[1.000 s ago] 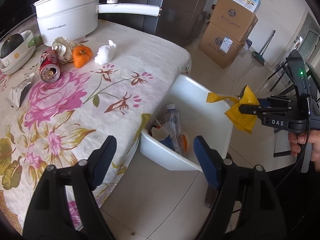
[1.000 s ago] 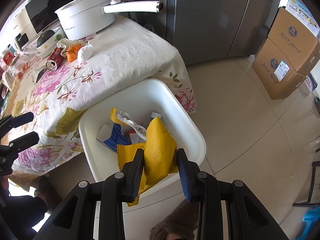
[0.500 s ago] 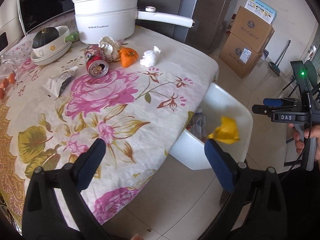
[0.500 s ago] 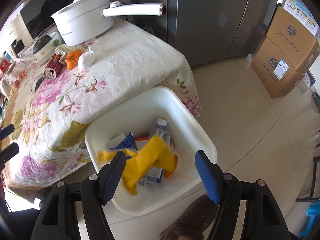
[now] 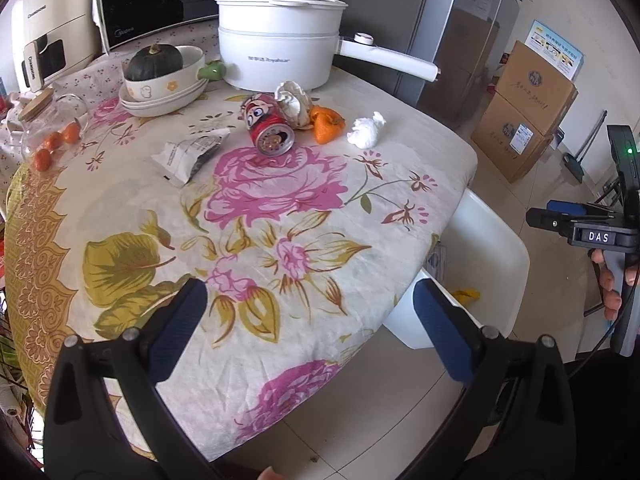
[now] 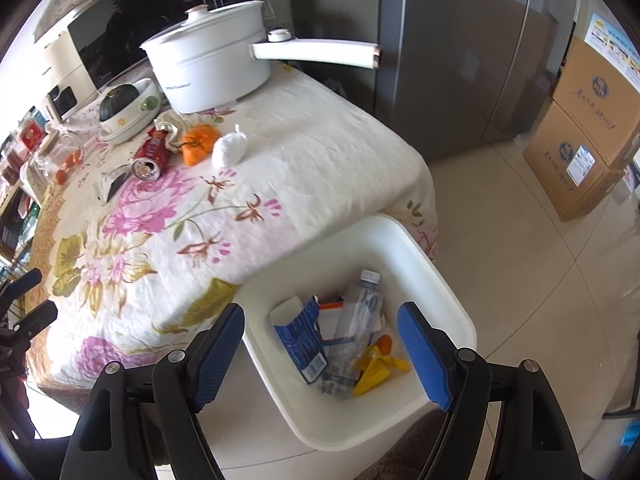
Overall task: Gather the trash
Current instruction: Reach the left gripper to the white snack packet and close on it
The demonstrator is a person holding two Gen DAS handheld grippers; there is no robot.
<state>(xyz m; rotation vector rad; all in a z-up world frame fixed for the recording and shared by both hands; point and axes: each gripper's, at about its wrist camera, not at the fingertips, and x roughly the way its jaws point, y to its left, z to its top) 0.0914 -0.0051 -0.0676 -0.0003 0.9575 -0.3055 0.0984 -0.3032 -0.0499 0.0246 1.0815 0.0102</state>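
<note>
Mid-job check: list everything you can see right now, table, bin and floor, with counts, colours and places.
Soda can: 1, red, lying on table centre-back
Orange peel: 1, orange, right of can
Tissue wad: 1, white, right of peel
Snack wrapper: 1, silver-white, left of can
Electric pot: 1, white, table back
Squash: 1, dark green, in bowl
Bin: 1, white, on floor by table
Water bottle: 1, clear, in bin
Yellow wrapper: 1, in bin
Blue carton: 1, in bin
Cardboard boxes: 2, brown, stacked on floor
Left hand-held gripper: open, empty
Right hand-held gripper: jaws just opened, empty
</note>
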